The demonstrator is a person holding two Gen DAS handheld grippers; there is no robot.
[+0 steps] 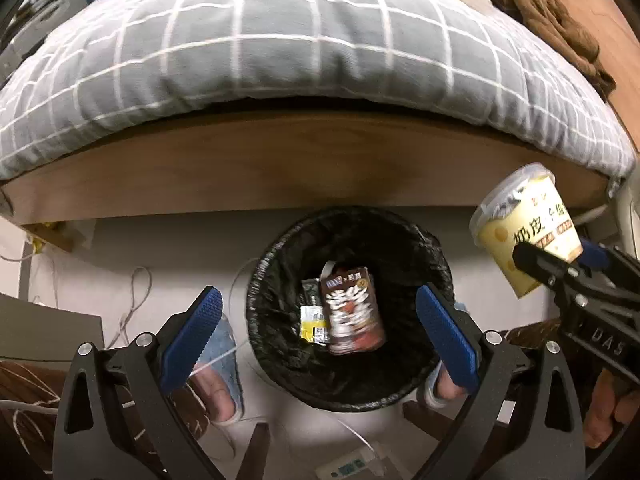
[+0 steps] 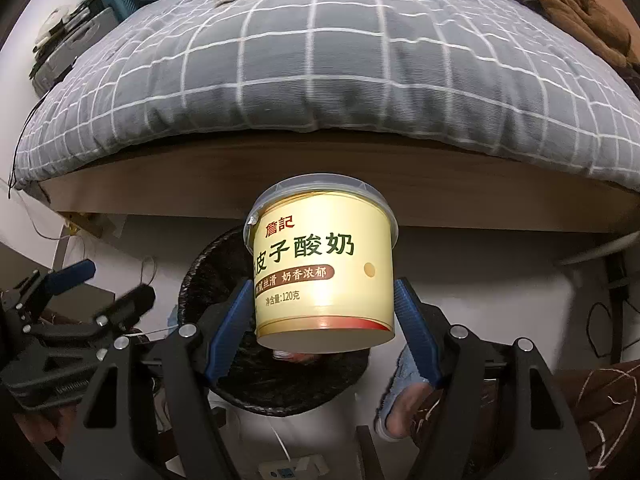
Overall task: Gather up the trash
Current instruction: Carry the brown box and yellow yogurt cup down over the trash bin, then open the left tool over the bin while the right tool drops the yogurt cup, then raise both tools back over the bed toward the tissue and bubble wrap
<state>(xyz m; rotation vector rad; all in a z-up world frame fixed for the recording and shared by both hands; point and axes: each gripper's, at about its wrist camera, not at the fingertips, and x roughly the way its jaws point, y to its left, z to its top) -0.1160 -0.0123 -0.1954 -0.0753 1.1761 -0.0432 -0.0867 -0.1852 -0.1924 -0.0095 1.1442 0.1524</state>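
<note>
The left claw (image 1: 318, 334) is wide open with nothing in it, right above the black trash bin (image 1: 280, 248). A brown drink carton (image 1: 352, 312) lies inside the bin on the black bag. The right claw (image 2: 324, 320) squeezes a yellow yogurt cup (image 2: 324, 264) from both sides and holds it up over the bin. Behind them is a bed with a gray checked blanket (image 1: 300, 40).

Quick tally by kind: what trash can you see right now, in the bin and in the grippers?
Brown drink carton, in bin: 1
Small wrappers, in bin: 2, blurred
Yogurt cup, in right gripper: 1
Left gripper: 0, open
Total: 4
</note>
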